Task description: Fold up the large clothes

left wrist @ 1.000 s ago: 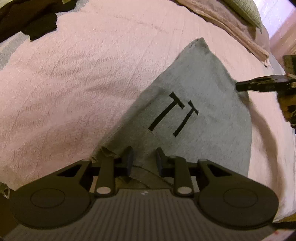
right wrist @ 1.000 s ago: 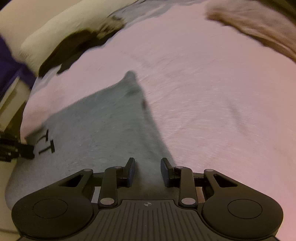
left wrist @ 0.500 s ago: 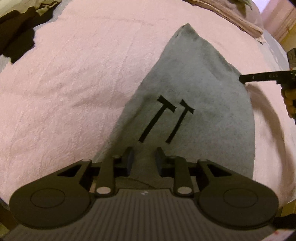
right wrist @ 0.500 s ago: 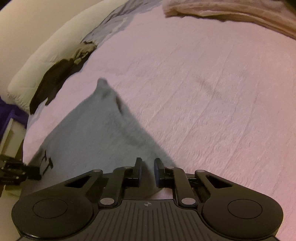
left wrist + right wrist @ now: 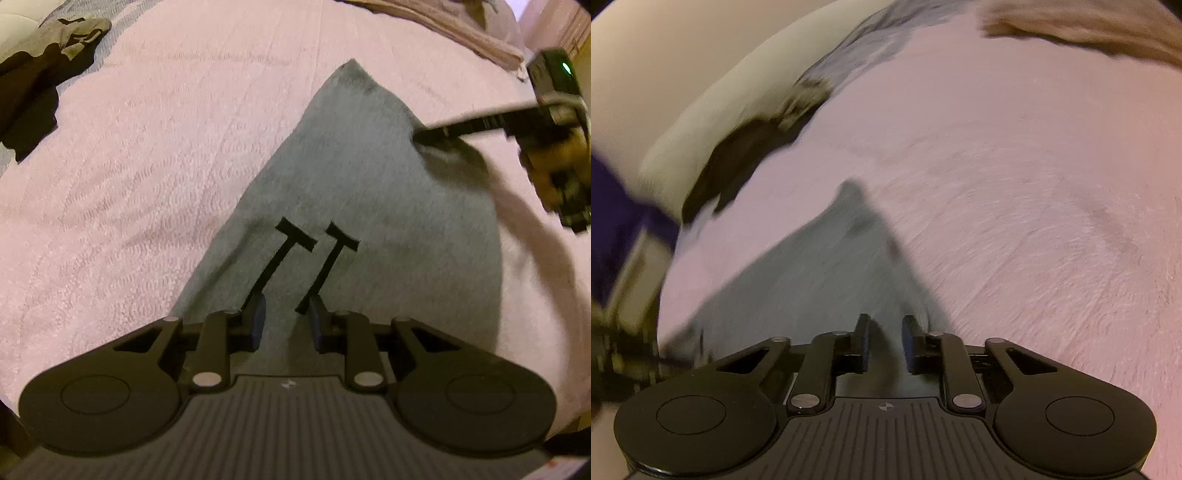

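The gray cloth (image 5: 362,206) lies on the pink bed cover (image 5: 147,155), spread out in a pointed shape with its tip far from the cameras. Two black T marks (image 5: 314,258) are printed on it.

The left gripper (image 5: 284,321) sits over the near edge of the cloth. Its fingers are apart, with cloth showing in the gap, much as half a second ago.

The right gripper (image 5: 885,343) is at the cloth's right edge. Its fingers were close together half a second ago and are now spread wider, with gray cloth between them but not pinched. From the left view, its fingertip (image 5: 428,134) touches the cloth's side. The right view is blurry.

Dark clothes (image 5: 33,85) lie far off at the bed's edge. A tan blanket (image 5: 1089,29) lies at the far side.
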